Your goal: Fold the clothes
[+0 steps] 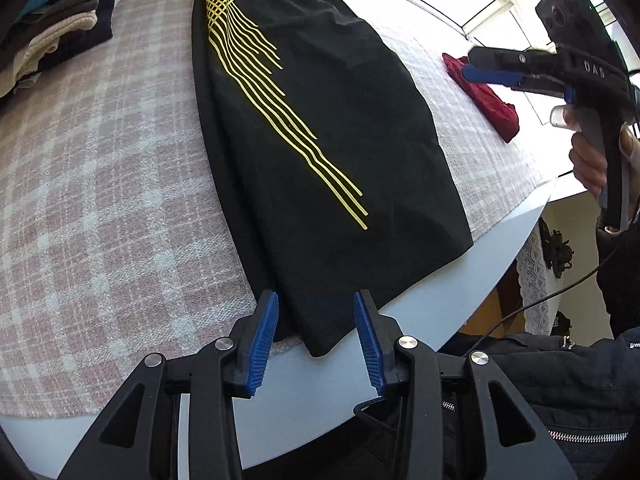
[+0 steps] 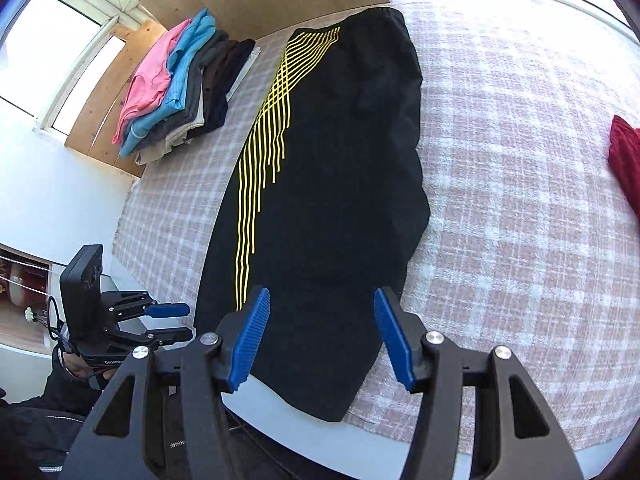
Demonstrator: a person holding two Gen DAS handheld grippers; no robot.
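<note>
A: Start at the left edge. What sits in the upper left of the left wrist view?

B: A stack of folded clothes [image 1: 52, 20], with cream, dark and blue layers, lying on the pink-and-white checked cloth [image 1: 100, 184]. In the right wrist view the same stack shows pink on top, again in the upper left.

A: And the middle?

B: The black shorts [image 1: 320, 140] lie flat along the centre of the frame, folded lengthwise, waistband at the top edge, hem at the bottom. Yellow stripes [image 1: 280, 112] run diagonally across them. The hem corner hangs past the checked cloth onto the pale table edge [image 1: 460, 300].

A: The left gripper?

B: The left gripper [image 1: 316, 344] fills the bottom centre, its blue pads spread wide apart, with the hem corner between them and nothing pinched.

A: Further right?

B: A red garment [image 1: 484, 96] lies in the upper right, near the cloth's edge. In front of it the right gripper [image 1: 468, 66] is seen side-on, held by a hand [image 1: 592, 160]. From that angle its gap is unclear, but its own camera shows the pads spread apart over the shorts' hem, gripping nothing.
</note>
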